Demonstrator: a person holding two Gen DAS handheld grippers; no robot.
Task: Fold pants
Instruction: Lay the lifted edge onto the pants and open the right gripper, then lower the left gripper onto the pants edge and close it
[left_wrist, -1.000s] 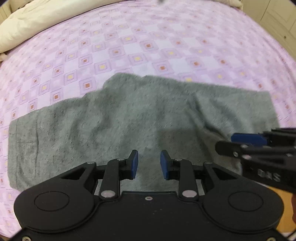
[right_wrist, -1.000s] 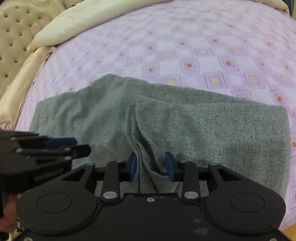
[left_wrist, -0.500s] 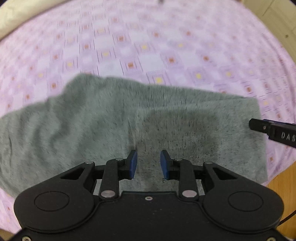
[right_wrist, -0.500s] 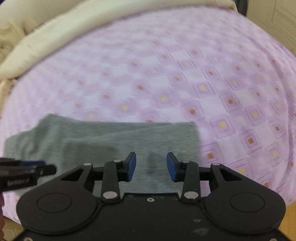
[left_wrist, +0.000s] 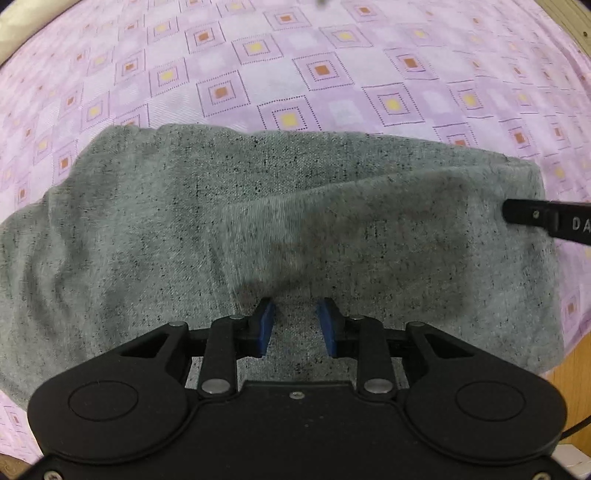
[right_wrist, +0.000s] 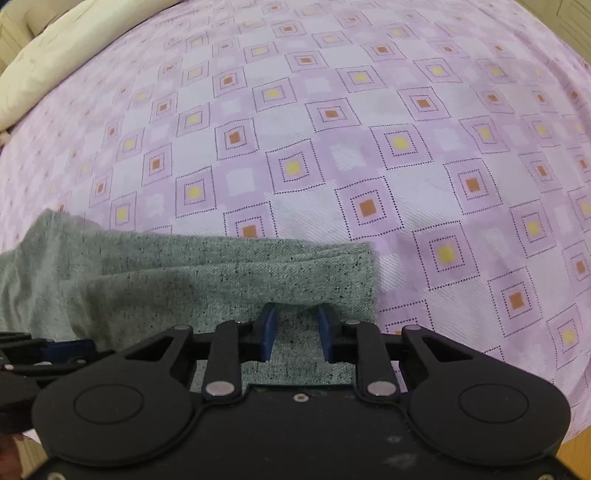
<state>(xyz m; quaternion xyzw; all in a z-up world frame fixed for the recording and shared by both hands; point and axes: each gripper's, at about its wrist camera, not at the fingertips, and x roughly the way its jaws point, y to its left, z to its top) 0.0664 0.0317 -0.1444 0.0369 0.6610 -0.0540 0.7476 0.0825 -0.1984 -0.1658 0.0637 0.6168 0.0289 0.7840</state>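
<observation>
Grey speckled pants (left_wrist: 258, 221) lie folded lengthwise on the purple patterned bed. My left gripper (left_wrist: 295, 326) is open, low over the near edge of the pants, nothing between its blue pads. My right gripper (right_wrist: 295, 330) is open over the right end of the pants (right_wrist: 221, 280), near the end's corner. The right gripper's finger (left_wrist: 546, 219) shows at the right in the left wrist view; the left gripper (right_wrist: 48, 350) shows at the lower left in the right wrist view.
The purple checked bedsheet (right_wrist: 332, 147) stretches far beyond the pants. A cream duvet (right_wrist: 55, 62) lies at the far left. The bed's right edge and wooden floor (left_wrist: 569, 376) are close by the pants' end.
Both grippers have moved right along the pants toward the end and dropped closer to the cloth. Both have stayed open.
</observation>
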